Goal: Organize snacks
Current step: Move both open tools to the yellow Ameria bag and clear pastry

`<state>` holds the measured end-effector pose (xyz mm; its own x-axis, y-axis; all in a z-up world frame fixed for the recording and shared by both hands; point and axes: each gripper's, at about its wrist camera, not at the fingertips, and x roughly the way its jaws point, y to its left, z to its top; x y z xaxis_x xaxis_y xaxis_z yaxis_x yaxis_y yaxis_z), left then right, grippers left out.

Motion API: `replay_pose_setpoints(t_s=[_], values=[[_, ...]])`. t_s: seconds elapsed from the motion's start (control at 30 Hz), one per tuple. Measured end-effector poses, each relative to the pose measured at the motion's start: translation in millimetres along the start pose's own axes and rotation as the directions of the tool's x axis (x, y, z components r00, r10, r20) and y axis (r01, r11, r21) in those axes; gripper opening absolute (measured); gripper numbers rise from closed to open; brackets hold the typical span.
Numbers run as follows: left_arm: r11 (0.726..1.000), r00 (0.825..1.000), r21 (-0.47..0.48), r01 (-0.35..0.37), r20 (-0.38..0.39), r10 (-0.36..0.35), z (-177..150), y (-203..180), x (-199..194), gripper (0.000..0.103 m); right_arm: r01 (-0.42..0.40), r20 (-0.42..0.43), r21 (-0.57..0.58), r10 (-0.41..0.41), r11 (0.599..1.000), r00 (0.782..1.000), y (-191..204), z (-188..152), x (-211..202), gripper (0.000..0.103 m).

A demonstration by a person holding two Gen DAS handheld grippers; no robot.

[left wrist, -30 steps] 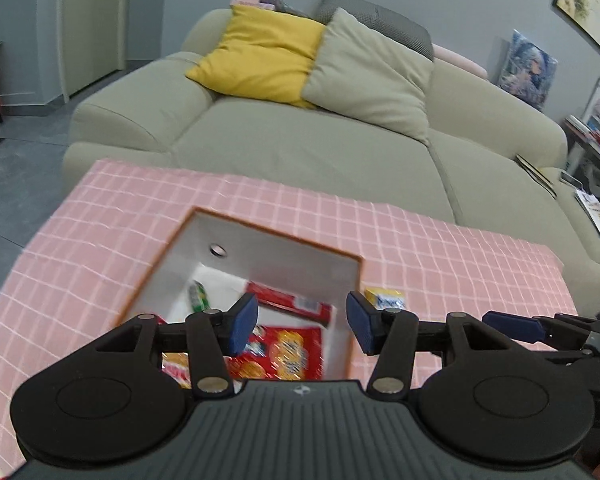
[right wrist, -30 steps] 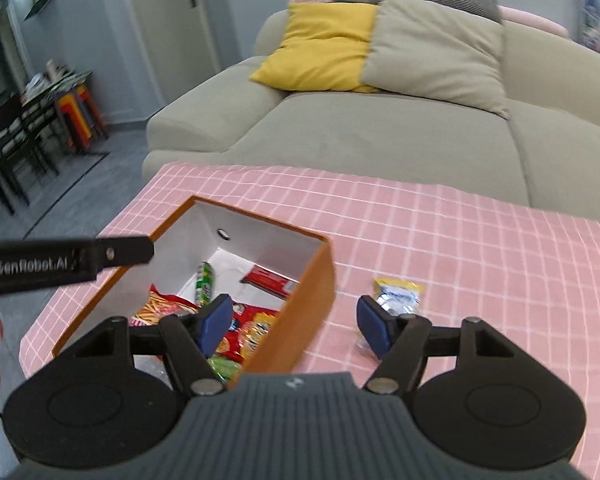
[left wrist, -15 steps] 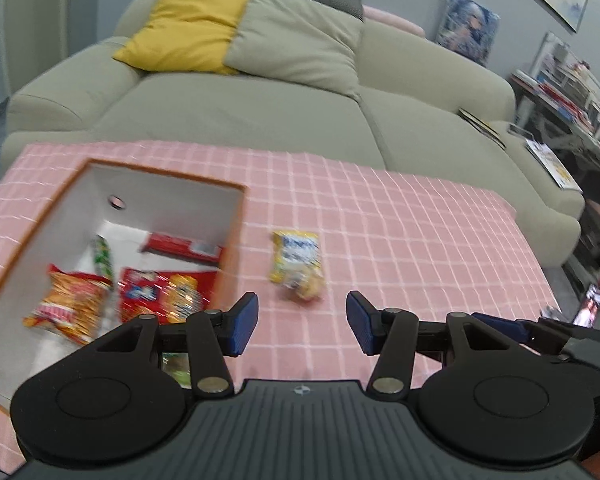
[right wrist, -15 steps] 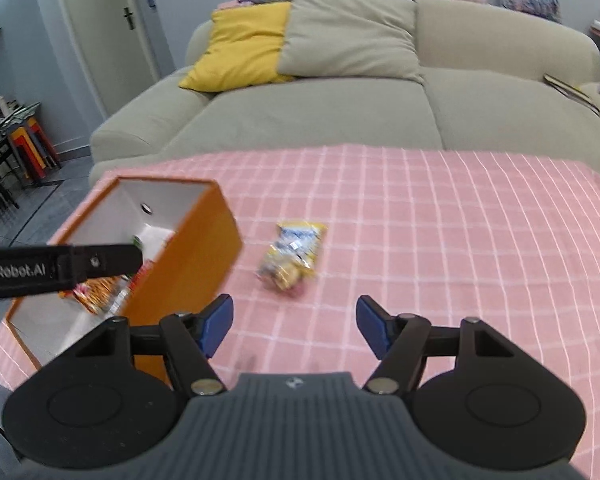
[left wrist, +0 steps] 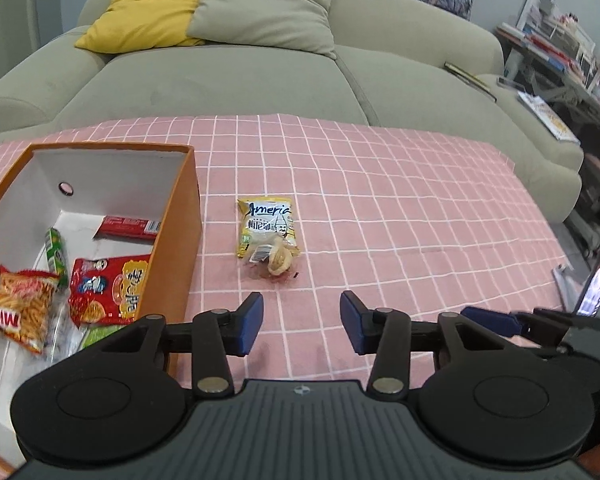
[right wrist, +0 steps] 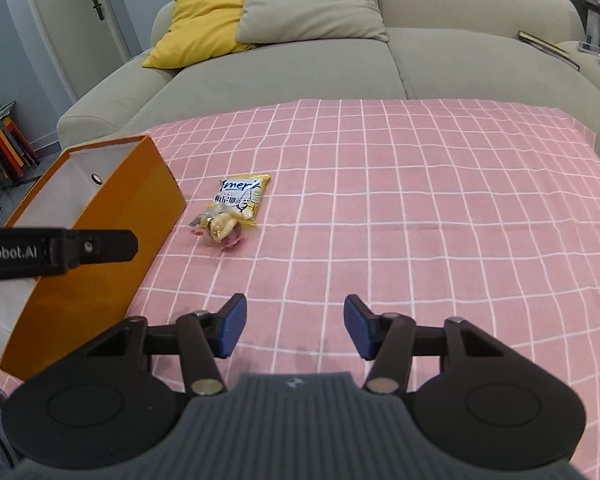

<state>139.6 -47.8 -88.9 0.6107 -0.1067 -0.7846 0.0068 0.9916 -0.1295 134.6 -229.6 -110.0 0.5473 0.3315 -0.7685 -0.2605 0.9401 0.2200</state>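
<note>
The left wrist view looked down into the orange box, so you could see what was in it: an orange chip bag, a green tube, a red snack pack and a red bar. The right wrist view only caught its outer wall and white inside. Left hand-held gripper was about half open and closing, nothing between the jaws. Same for the right hand-held gripper, empty over the pink checked table. The yellow snack packet lay flat on the table just right of the box, its near end clear with a pale snack showing through.
</note>
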Motion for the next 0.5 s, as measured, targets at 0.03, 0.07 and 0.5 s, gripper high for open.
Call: replay_pose_setpoints(t_s=[0.03,0.07,0.5], values=[[1.000,1.000,0.008,-0.003,-0.007,0.003,2.1,-0.1,3.5,0.048,-0.006,-0.002,-0.002,0.006,1.000,1.000,0.6,2.9,3.8,0.052],[1.000,1.000,0.017,-0.005,-0.012,0.005,4.7,-0.1,7.3,0.046,-0.015,-0.004,-0.004,0.015,1.000,1.000,1.2,6.7,9.0,0.051],[0.994,0.996,-0.107,-0.036,-0.081,0.028,35.1,8.3,71.9,0.051,-0.028,-0.036,-0.056,0.026,0.998,0.999,-0.6,38.6,66.6,0.042]])
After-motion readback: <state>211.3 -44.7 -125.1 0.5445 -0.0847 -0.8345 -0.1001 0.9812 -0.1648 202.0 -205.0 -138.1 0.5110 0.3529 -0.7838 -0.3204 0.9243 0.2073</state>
